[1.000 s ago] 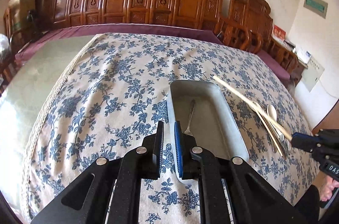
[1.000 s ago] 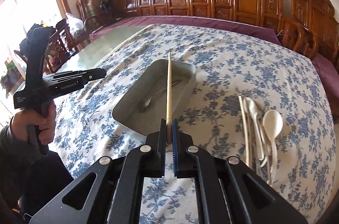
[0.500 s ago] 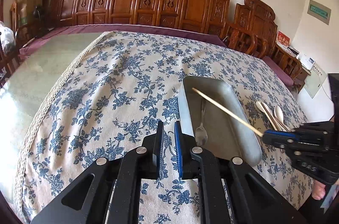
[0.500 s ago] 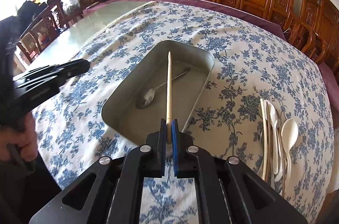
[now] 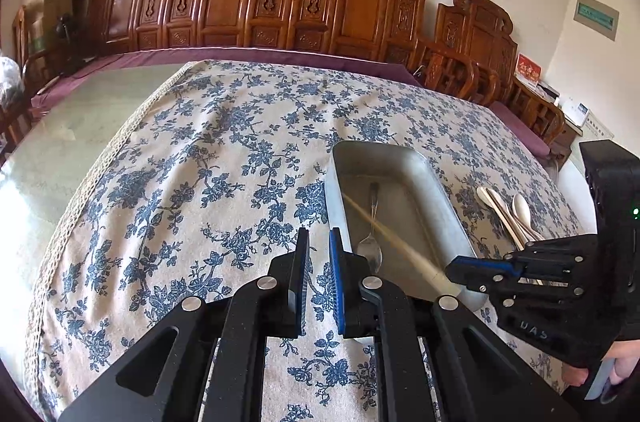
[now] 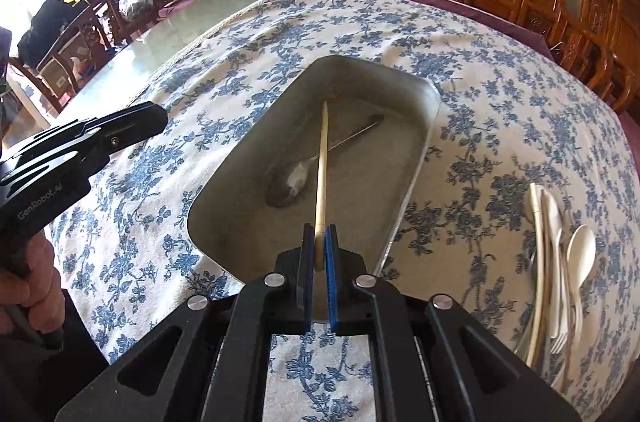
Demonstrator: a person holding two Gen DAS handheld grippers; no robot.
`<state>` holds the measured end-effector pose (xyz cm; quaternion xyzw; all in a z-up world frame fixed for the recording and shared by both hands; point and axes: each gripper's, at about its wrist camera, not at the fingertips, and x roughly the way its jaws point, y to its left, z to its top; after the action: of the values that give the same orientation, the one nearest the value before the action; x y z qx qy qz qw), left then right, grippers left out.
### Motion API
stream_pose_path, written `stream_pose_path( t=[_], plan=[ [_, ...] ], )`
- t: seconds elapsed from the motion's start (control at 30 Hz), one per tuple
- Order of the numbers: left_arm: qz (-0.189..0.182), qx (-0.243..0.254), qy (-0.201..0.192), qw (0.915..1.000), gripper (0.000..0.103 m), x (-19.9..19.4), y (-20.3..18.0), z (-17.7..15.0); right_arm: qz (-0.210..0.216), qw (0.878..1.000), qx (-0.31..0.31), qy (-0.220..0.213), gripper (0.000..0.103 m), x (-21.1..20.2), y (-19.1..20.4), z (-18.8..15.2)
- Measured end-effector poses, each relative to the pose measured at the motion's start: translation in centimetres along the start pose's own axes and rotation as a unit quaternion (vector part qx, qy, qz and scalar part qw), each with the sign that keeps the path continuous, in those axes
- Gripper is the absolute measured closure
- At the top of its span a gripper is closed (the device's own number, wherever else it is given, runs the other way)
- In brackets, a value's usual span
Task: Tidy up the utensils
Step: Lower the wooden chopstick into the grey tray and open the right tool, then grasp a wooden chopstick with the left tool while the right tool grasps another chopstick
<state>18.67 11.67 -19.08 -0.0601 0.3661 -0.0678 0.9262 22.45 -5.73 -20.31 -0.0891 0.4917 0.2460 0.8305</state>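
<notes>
Big table [image 5: 80, 150] under a blue floral tablecloth [image 5: 224, 158], carved wooden chairs [image 5: 248, 2] lined along the far wall. Grey metal tray [image 6: 416, 158] sits on the cloth, long axis running away from the person. One metal spoon [image 6: 296, 178] lies flat inside it, bowl at the near end. Right of the tray, well apart: small pile of leftover utensils [image 6: 560, 242] on the cloth, white spoons and pale chopsticks side by side. Right gripper [image 6: 319, 246] is clamped narrow on the near end of a single chopstick [image 6: 322, 162], which reaches out over the tray and crosses above the spoon. Left gripper [image 5: 319, 254] hangs above the cloth just left of the tray, jaws a narrow gap apart, holding nothing.
</notes>
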Motion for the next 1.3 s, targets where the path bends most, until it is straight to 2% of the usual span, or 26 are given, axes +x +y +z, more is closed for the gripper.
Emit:
stream_pose_path(
  t=[0.07,0.1,0.37,0.6,0.83,1.03,1.3],
  plan=[
    [0.001,0.002,0.000,1.0000,0.094,0.0,-0.1,-0.1,0.004,1.000,-0.001,-0.001,0.088,0.1,0.0,-0.1],
    [0.001,0.003,0.001,1.0000,0.094,0.1,-0.2,-0.1,0.006,1.000,0.000,-0.003,0.081,0.0,-0.1,-0.1],
    [-0.006,0.024,-0.006,0.9997,0.094,-0.7,-2.2,0.0,0.019,0.998,0.025,-0.054,0.080,-4.9,-2.5,-1.2],
    [-0.019,0.058,-0.010,0.9981,0.094,-2.1,-6.0,-0.2,-0.042,0.994,0.048,-0.086,0.080,-11.1,-8.2,-5.7],
    [-0.043,0.066,0.008,0.9969,0.094,-3.1,-9.7,-1.4,-0.101,0.986,0.094,-0.089,0.080,-14.5,-14.8,-11.0],
    [-0.053,0.074,0.027,0.9955,0.094,-3.0,-12.2,-2.2,-0.108,0.981,0.132,-0.089,0.080,-14.8,-18.3,-14.1],
    [-0.052,0.119,0.039,0.9908,0.090,-1.9,-15.5,-2.5,-0.073,0.982,0.153,-0.087,0.080,-11.4,-20.3,-13.8]
  ],
)
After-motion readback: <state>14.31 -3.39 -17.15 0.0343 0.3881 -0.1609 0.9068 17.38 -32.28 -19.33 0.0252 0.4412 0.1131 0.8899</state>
